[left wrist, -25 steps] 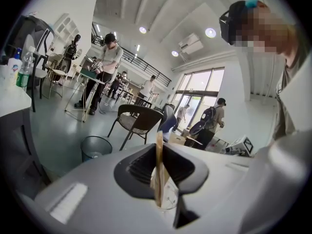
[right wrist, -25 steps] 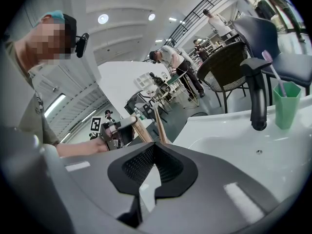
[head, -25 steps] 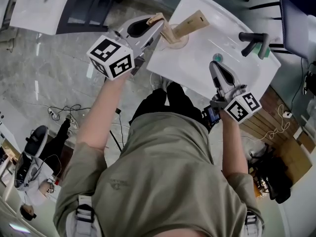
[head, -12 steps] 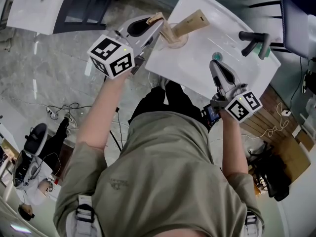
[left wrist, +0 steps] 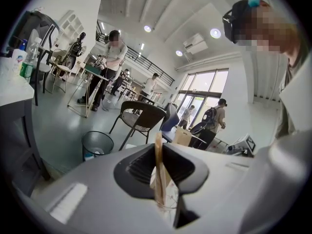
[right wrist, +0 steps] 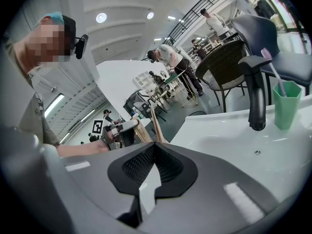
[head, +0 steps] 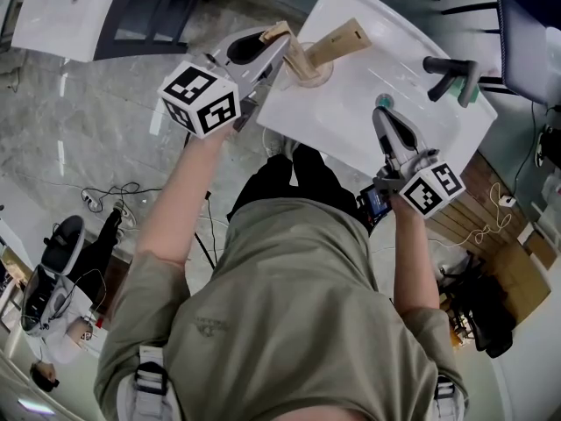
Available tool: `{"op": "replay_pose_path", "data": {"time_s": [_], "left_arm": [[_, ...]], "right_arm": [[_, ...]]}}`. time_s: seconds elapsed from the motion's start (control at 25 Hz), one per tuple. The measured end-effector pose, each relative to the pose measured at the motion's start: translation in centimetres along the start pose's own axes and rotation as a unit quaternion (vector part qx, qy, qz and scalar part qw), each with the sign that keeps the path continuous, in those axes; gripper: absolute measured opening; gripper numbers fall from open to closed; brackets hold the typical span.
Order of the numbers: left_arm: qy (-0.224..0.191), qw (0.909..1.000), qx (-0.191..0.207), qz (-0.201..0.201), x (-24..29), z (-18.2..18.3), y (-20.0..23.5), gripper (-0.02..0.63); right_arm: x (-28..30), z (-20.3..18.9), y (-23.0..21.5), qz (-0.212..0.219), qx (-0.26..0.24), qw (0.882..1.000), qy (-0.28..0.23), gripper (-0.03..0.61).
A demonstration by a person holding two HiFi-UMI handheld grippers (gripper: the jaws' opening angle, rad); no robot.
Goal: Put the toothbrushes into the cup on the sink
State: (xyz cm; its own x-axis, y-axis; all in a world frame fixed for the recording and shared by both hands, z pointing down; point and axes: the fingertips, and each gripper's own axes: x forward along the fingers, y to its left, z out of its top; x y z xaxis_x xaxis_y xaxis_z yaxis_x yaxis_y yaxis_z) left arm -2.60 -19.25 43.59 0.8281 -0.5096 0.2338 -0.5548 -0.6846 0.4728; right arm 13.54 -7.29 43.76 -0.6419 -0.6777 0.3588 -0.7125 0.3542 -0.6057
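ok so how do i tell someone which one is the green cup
Find the white sink, then the black faucet at its far right corner. The green cup stands right beside that faucet with one toothbrush leaning in it. The clear cup, at the sink's left edge, holds tan packs instead.

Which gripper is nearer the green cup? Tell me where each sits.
Right. The right gripper is over the sink's front edge, short of the green cup by the tap. The left gripper, shut on a toothbrush pack, is at the sink's opposite corner.
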Motion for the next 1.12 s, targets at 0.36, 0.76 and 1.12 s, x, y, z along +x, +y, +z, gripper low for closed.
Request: {"op": "replay_pose_path", "data": {"time_s": [0.36,0.76,1.12], "left_arm": [[0.005,0.9999,-0.009,0.004,0.3,-0.4,0.6,0.048],[0.021,0.9997,0.001,0.013,0.4,-0.6,0.6,0.063],[0.047,0.9986,-0.001,0.024,-0.5,-1.2,1.0,0.112]], "right_arm": [[-0.2,0.1,-0.2,-0.002,0.003,1.0,-0.002,0.011],[-0.8,0.5,-0.1,0.0,0.006,1.0,-0.01,0.011],[-1.4,1.1,0.2,0.0,0.005,1.0,-0.021,0.011]]}}
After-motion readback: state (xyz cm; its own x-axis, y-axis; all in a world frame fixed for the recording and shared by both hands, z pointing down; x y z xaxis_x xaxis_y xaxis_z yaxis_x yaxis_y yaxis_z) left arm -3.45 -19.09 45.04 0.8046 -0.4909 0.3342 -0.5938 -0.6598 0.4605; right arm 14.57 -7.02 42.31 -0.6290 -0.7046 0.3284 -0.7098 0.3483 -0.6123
